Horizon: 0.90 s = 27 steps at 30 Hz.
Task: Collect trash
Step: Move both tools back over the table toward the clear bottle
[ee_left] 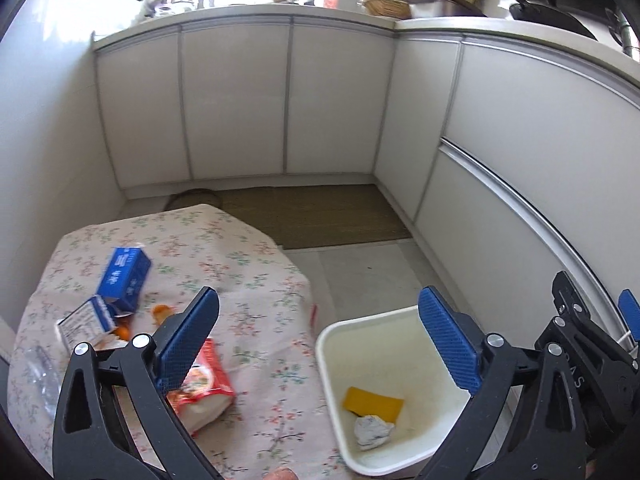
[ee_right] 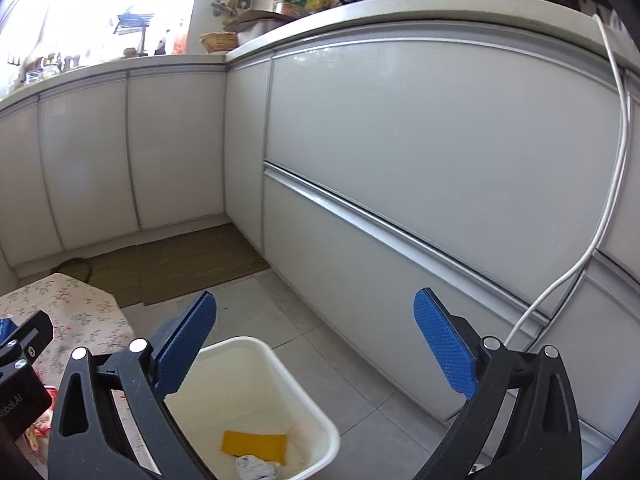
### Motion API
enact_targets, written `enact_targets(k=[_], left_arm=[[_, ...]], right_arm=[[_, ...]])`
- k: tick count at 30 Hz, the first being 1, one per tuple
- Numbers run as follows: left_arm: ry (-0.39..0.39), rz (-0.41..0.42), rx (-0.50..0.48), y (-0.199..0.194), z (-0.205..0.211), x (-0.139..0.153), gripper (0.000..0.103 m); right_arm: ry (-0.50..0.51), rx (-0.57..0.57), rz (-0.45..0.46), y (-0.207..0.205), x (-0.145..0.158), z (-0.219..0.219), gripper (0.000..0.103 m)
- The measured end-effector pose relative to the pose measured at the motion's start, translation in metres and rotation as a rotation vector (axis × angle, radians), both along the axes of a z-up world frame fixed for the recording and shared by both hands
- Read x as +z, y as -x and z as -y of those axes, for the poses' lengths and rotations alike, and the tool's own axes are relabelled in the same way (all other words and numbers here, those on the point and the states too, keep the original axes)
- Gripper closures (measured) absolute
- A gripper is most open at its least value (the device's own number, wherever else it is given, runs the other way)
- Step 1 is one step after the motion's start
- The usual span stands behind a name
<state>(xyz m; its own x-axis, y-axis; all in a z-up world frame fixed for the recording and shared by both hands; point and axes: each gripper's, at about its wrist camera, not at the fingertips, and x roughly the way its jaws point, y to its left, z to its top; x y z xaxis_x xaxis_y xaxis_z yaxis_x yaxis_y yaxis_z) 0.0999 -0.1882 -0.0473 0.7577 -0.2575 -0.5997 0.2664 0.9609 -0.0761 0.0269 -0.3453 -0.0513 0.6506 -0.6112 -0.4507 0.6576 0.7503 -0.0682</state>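
From the left wrist, the left tongs (ee_left: 320, 344) stand spread and empty above the white bin (ee_left: 332, 344), where a yellow card (ee_left: 374, 402) lies flat, long axis sloping rightward, beside crumpled paper (ee_left: 372, 432). From the right wrist, the right tongs (ee_right: 316, 344) are likewise spread over the bin (ee_right: 304, 392) on the floor beside the counter (ee_right: 76, 312).

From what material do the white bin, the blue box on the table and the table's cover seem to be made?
White bin: probably plastic, smooth and slightly glossy, with a rounded moulded rim.
Blue box: likely thin printed cardboard, with sharp folded edges and an open flap.
Table cover: seems woven cloth, matte, floral print, with soft folds over the edge.
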Motion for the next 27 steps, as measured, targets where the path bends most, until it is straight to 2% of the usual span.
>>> enact_targets(k=[12,21,27], left_arm=[[0.016,-0.059,0.225,-0.003,-0.096,-0.006,0.007],[0.008,-0.128,0.440,0.001,-0.179,-0.030,0.007],[-0.039,-0.191,0.602,-0.001,-0.242,-0.055,0.007]], right_arm=[[0.046,0.206,0.000,-0.023,0.001,-0.083,0.007],[0.080,0.360,-0.004,-0.040,0.000,-0.151,0.007],[0.109,0.456,-0.048,-0.054,-0.011,-0.194,0.007]])
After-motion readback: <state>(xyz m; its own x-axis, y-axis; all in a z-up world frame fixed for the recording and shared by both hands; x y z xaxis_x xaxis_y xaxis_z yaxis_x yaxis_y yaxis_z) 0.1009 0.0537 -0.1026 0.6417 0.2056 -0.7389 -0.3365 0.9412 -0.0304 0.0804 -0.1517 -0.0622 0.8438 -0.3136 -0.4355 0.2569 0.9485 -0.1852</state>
